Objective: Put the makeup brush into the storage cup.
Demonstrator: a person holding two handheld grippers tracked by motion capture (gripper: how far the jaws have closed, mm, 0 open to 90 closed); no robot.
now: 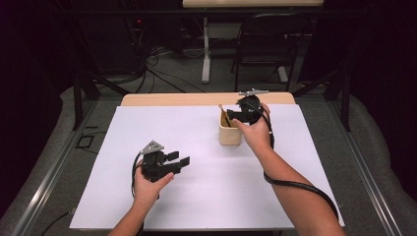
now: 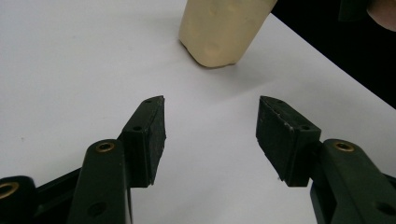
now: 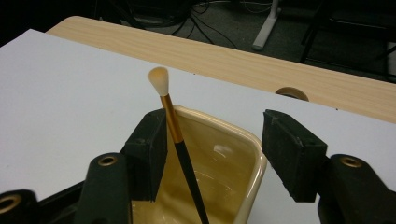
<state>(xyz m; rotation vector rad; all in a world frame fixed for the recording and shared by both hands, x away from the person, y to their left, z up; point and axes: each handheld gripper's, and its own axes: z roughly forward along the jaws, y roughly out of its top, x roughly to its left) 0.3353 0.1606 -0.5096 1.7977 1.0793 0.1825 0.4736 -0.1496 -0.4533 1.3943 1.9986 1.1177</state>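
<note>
A cream cup stands on the white sheet right of centre. A brush with a gold ferrule, black handle and pale tip stands in the cup, leaning toward its left side. My right gripper hovers just above the cup's rim, open, with the brush between its jaws, close beside the left one; the pads do not press on it. From above, the right gripper sits over the cup's far side. My left gripper rests low over the sheet at the left, open and empty, pointing at the cup.
The wooden table shows beyond the sheet, with a round cable hole near its far edge. A black chair, a white desk leg and floor cables lie behind the table. Dark frame rails run down both sides.
</note>
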